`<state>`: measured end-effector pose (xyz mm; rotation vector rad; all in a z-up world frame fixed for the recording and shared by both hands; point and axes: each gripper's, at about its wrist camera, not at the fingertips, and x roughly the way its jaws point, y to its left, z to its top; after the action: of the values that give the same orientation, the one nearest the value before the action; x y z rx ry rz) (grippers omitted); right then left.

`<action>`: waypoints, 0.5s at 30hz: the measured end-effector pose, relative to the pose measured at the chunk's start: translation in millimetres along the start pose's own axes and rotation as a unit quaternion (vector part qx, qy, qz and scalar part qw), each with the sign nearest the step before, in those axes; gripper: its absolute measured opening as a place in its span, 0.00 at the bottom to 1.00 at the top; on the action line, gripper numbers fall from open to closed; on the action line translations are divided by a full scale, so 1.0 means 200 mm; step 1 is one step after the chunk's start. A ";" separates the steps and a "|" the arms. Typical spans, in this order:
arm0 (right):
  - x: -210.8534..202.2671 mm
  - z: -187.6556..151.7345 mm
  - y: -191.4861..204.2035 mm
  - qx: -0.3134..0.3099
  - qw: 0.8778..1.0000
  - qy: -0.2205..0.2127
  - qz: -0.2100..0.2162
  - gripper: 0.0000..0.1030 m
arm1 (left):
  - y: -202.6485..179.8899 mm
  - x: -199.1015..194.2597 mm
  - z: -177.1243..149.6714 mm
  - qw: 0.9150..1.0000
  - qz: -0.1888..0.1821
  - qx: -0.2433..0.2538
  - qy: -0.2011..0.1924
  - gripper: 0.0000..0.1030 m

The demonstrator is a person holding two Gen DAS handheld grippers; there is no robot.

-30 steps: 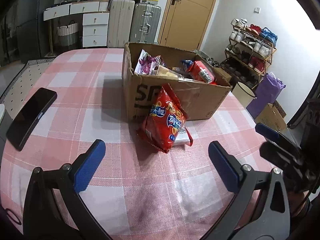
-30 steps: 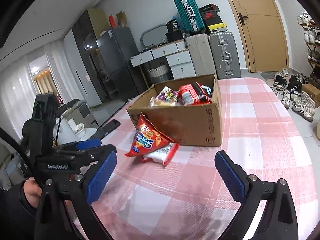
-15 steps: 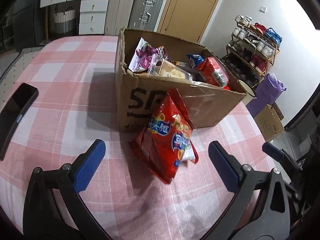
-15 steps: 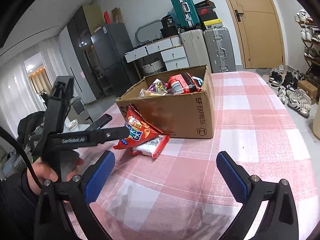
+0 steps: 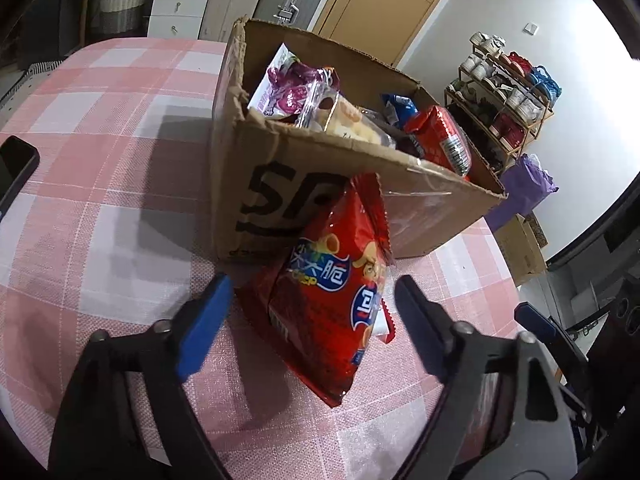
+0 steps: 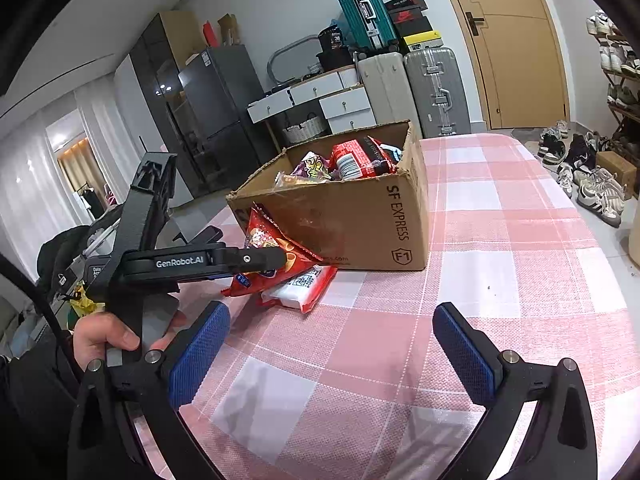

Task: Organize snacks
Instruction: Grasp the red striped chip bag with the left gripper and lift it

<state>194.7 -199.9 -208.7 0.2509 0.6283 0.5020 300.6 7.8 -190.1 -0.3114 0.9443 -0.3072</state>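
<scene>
Left wrist view first, working down from the biggest thing: the pink checked table (image 5: pixel 100 184) fills the frame, and at twelve o'clock on it stands the cardboard box (image 5: pixel 280 184), open-topped and already stuffed with packets. Leaning against the box's near wall, just below centre, is the red snack bag (image 5: pixel 332 292), propped upright over a flat white-and-red packet (image 6: pixel 300 290) that lies on the cloth beneath it. A dark phone (image 5: pixel 16 168) sits at nine o'clock, at the table edge. A second ago the left gripper (image 5: pixel 312 308) hung well back with its tongs spread as wide as they go; now it has come in close and lower, and its jaws have just been closing, so the blue pads (image 5: pixel 204 320) stand on either side of the bag's lower half. A gap shows on both sides, so I judge the tongs still apart and the bag not yet pinched. From the right wrist view the same thing reads at nine o'clock: a hand (image 6: pixel 108 336) carries the left tool level with the bag. The right gripper (image 6: pixel 332 348) waits over bare cloth at six o'clock, tongs apart and holding nothing. For the task, this looks like the start of the pick: the bag is likely bound for the box, and crinkly foil may slip unless the squeeze lands squarely.
</scene>
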 end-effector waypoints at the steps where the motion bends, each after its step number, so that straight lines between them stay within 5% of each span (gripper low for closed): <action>1: 0.00 0.00 0.00 0.000 1.000 0.000 0.000 1.00 | 0.01 0.00 0.00 1.000 -0.002 0.000 0.002 0.69; 8: -0.01 -0.01 0.01 0.004 1.000 -0.001 0.004 1.00 | -0.01 0.01 0.00 1.000 -0.023 0.015 -0.006 0.45; 15: -0.01 -0.01 0.03 0.006 1.000 -0.001 0.004 1.00 | -0.05 0.00 0.03 0.999 -0.023 0.026 -0.009 0.39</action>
<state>189.3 -196.7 -207.5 0.2653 0.6296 0.5057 303.6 -1.0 -183.5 -0.2880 0.9110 -0.3701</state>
